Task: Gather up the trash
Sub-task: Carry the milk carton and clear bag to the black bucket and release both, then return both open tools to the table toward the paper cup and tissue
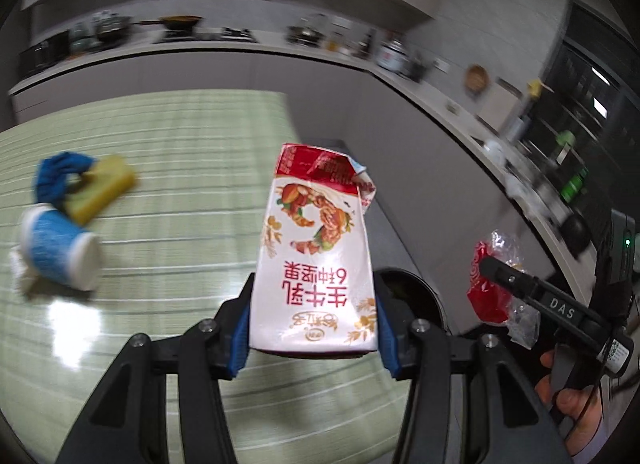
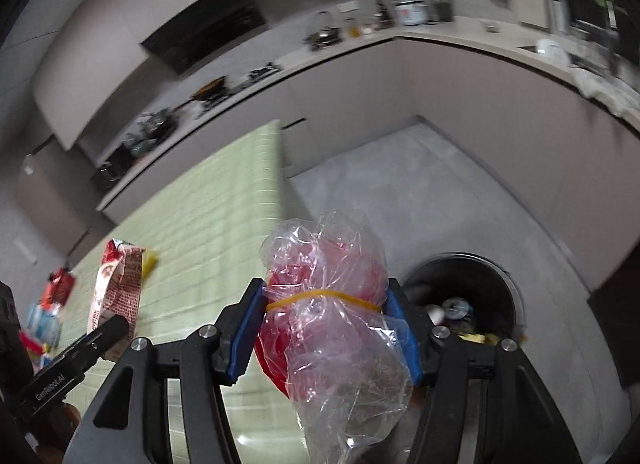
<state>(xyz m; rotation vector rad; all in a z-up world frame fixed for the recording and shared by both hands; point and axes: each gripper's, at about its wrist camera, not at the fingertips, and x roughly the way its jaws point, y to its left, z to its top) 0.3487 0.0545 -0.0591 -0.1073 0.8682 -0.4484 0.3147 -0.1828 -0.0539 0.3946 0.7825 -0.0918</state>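
Carrying a white-and-red crushed milk carton [image 1: 314,264] pinched in the left gripper [image 1: 314,328] and a rubber-banded clear plastic bag [image 2: 332,312] clamped in the right gripper [image 2: 332,328], off the green table's edge [image 2: 272,184] toward the round black bin [image 2: 464,296], presumably for dropping

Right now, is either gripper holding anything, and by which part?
Left gripper: crumpled white-and-red milk carton, pinched across its lower sides. Right gripper: clear plastic bag with red contents, clamped around its rubber-banded middle.

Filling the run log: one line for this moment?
left hand-held gripper: white-and-red milk carton | right hand-held gripper: clear plastic bag, red contents | round black bin: ahead
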